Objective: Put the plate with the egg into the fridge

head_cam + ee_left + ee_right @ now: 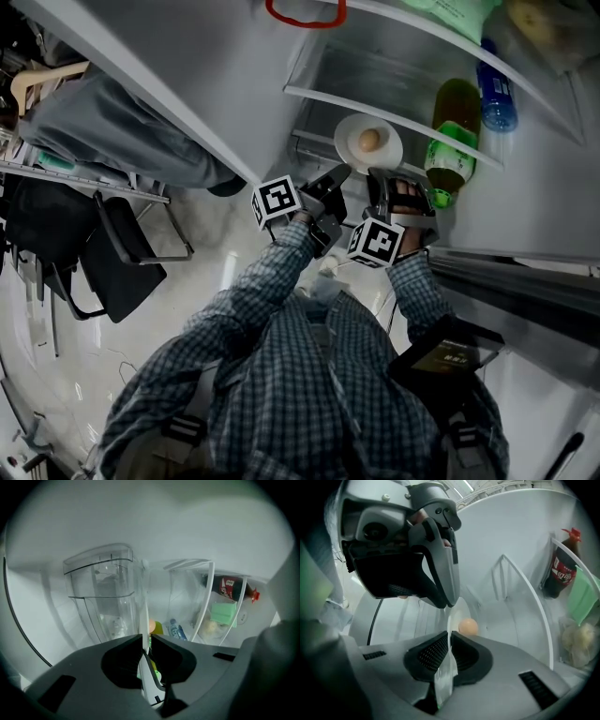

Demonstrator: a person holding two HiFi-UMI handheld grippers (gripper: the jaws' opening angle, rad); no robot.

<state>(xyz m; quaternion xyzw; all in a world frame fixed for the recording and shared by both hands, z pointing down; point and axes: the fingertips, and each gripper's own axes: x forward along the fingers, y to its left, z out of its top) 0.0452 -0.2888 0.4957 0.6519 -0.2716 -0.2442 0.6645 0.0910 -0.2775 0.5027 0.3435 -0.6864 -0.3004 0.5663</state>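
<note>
**Plate with egg, held inside open fridge**

Item: round white plate, shallow and plain-rimmed. One brown egg lies near its centre.

Location: inside the open fridge, just below a white-edged shelf and just beside a green plastic bottle. No view shows whether the plate rests on a surface or hangs free.

Hold: the left gripper is pinched tight on the near rim. The right gripper is clamped on the rim close beside it. Each gripper view shows its own jaws pressed onto the thin plate edge.

Surroundings: a blue-capped clear bottle lies behind the green one. A dark cola bottle with red cap and a pale green packet sit in the door rack. A clear plastic drawer stands empty-looking to the left. Blue checked sleeves lead down to the person.

Obscured: both gripper views show the plate edge-on, so its face is mostly hidden. The bottle labels are too small to read, and the shelf rail crosses the green bottle.
</note>
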